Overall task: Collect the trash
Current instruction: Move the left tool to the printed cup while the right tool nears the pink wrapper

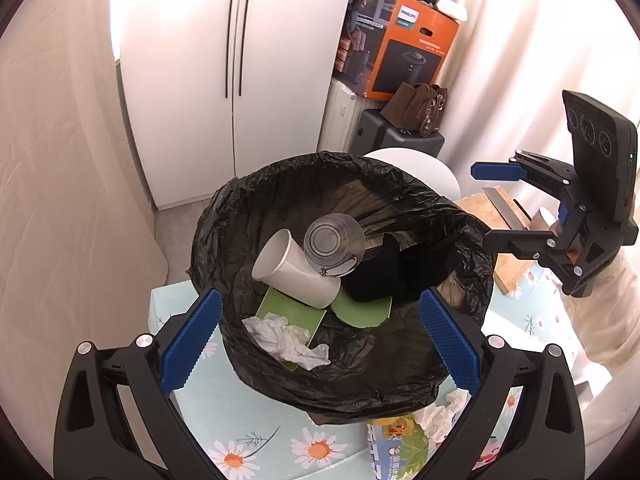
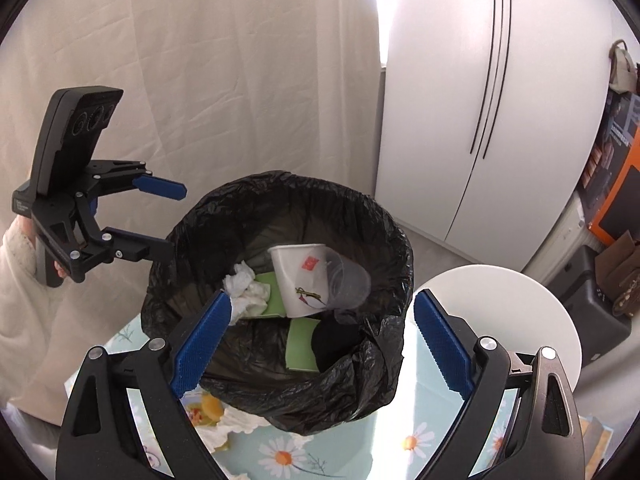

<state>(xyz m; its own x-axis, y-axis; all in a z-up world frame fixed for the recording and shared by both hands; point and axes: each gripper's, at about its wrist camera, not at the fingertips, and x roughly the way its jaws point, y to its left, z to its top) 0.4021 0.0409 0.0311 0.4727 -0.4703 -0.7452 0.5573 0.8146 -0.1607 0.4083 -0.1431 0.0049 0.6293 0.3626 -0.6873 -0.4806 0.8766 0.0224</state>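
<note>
A bin lined with a black bag (image 1: 280,184) (image 2: 280,192) stands on a daisy-print tablecloth. Inside lie a white paper cup (image 1: 296,276) (image 2: 298,276), a clear plastic cup (image 1: 334,240) (image 2: 348,284) leaning on it, a crumpled tissue (image 1: 286,340) (image 2: 246,288), green paper pieces (image 1: 360,312) (image 2: 300,340) and something black. My left gripper (image 1: 320,296) (image 2: 178,220) hangs open above the bin's near rim, nothing between its fingers. My right gripper (image 2: 322,298) (image 1: 480,204) is open too, above the bin's other side, holding nothing.
A colourful wrapper with tissue (image 1: 400,436) (image 2: 208,404) lies on the cloth beside the bin. A white round seat (image 2: 500,300) stands behind the table. A wooden board (image 1: 504,208) rests at the table's far right. A white cabinet (image 1: 240,80) and stacked boxes fill the background.
</note>
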